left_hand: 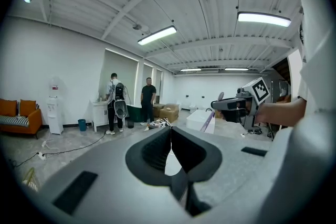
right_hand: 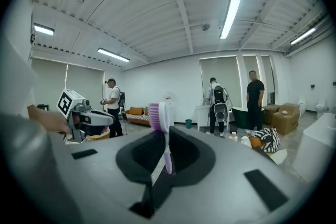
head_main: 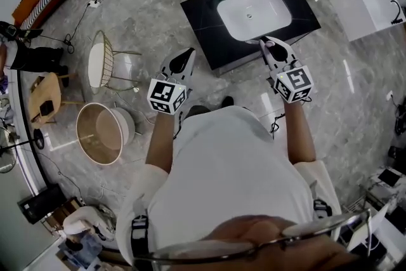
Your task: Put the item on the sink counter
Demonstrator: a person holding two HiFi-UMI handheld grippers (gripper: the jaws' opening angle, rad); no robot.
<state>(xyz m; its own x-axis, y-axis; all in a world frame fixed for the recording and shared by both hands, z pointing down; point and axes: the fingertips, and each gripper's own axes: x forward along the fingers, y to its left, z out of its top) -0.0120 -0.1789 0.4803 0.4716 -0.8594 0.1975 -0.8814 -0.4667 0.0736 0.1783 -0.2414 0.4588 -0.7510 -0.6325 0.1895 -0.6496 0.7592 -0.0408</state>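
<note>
While right gripper (right_hand: 167,129) clamps one toothbrush (right_hand: 158,115) | left gripper (left_hand: 170,130) closed, zero items

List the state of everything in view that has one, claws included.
Left claw: shut, nothing in it.
Purple plastic toothbrush: clamped by its handle, bristle head sticking out past the claw tips.
Right claw: shut on the purple plastic toothbrush.
White rectangular sink basin: empty.
Black sink counter: toothbrush not yet set on it.
</note>
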